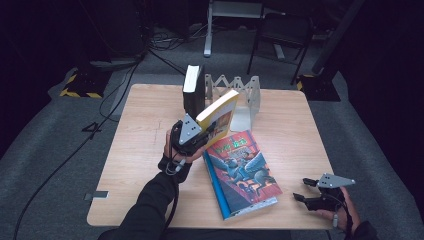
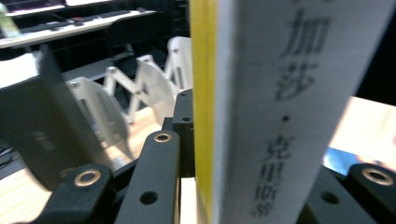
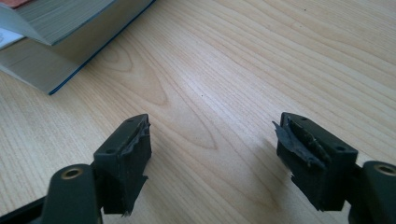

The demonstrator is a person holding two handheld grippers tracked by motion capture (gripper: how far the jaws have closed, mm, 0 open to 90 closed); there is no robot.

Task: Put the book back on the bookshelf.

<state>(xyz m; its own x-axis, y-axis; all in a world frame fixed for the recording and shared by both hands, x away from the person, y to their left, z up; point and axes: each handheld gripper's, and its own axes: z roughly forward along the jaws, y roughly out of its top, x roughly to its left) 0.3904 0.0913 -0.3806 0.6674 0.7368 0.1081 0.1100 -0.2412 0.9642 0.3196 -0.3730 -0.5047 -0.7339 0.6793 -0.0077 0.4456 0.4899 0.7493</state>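
1. A yellow-edged paperback point(image 1: 218, 116) is gripped by the fingers of the left gripper point(image 1: 192, 135) and held tilted above the bench point(image 1: 145, 150), just in front of the white accordion book rack point(image 1: 240, 92).
2. In the left gripper view the paperback's white spine point(image 2: 289, 112) with printed characters is seen clamped upright between the fingers.
3. The step in hand is judged to be carrying this book to the rack, where a dark book point(image 1: 192, 87) is already stood upright.
4. The next move calls for the paperback to be straightened and lowered into a slot beside the dark book.
5. The left forearm is stretched forward, wrist raised.
6. The right gripper point(image 1: 306, 191) is rested low at the bench's near right corner, fingers point(image 3: 126, 149) spread and empty, beside the blue illustrated book point(image 1: 242, 172) lying flat.
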